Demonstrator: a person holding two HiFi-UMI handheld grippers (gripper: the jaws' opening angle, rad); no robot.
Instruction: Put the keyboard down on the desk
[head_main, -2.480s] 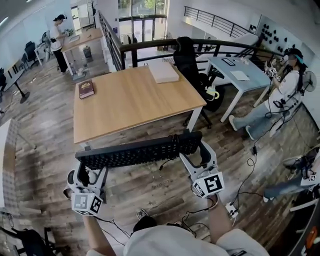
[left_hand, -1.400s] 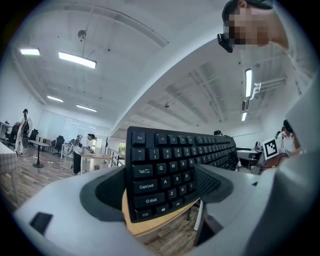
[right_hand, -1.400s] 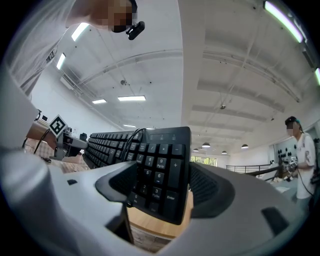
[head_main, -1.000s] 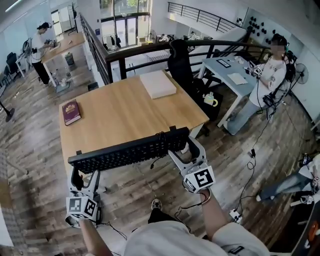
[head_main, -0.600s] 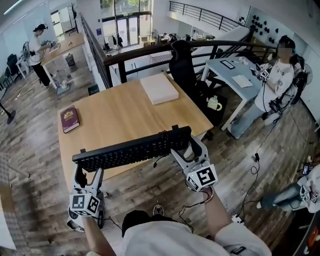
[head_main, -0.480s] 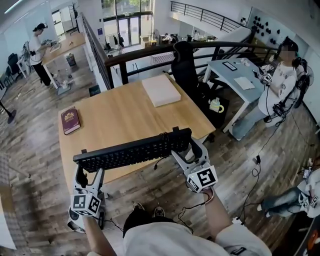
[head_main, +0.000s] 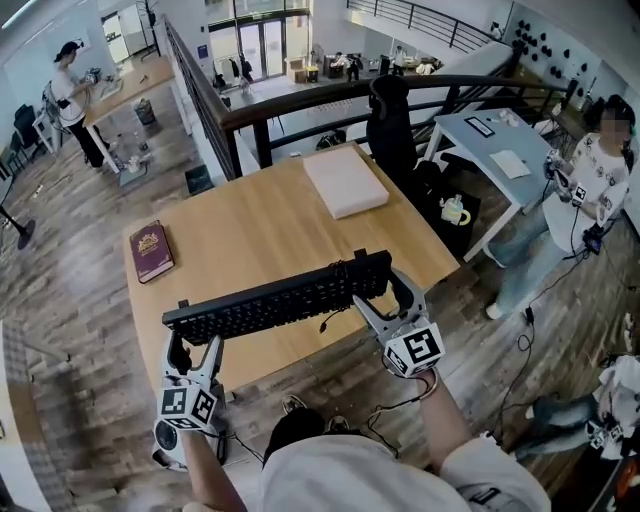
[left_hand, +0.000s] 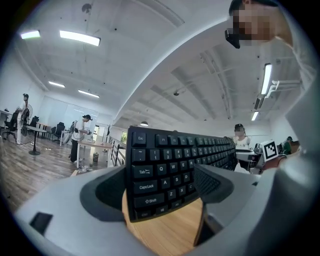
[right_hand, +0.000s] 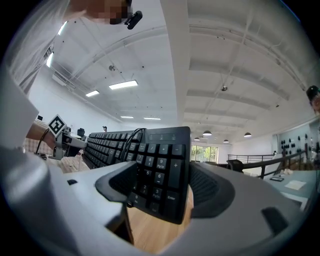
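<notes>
Firmly, the left gripper (head_main: 193, 346) (left_hand: 162, 189) was clamped on the Esc end of the black keyboard (head_main: 280, 299) (left_hand: 175, 165), with one jaw against the key face and the other behind the board. The right gripper (head_main: 387, 300) (right_hand: 160, 186) was closed the same way on the number-pad end (right_hand: 156, 165), so each jaw pair pinched a short edge of the board.

Between the two grippers the keyboard hung lengthwise over the near edge of the wooden counter (head_main: 262, 228), keys facing the person, with its right end farther across the counter than its left. Both gripper views showed counter wood directly under the board, but whether it touched the counter could not be told. A thin black cable (head_main: 323, 321) (right_hand: 131, 137) looped off the keyboard near its right end and dangled at the counter's near edge.

A dark red book (head_main: 152, 251) lay flat at the counter's left side. A flat white box (head_main: 345, 181) lay at the counter's far right corner. A black office chair (head_main: 392, 118) stood just beyond that corner of the counter.
</notes>
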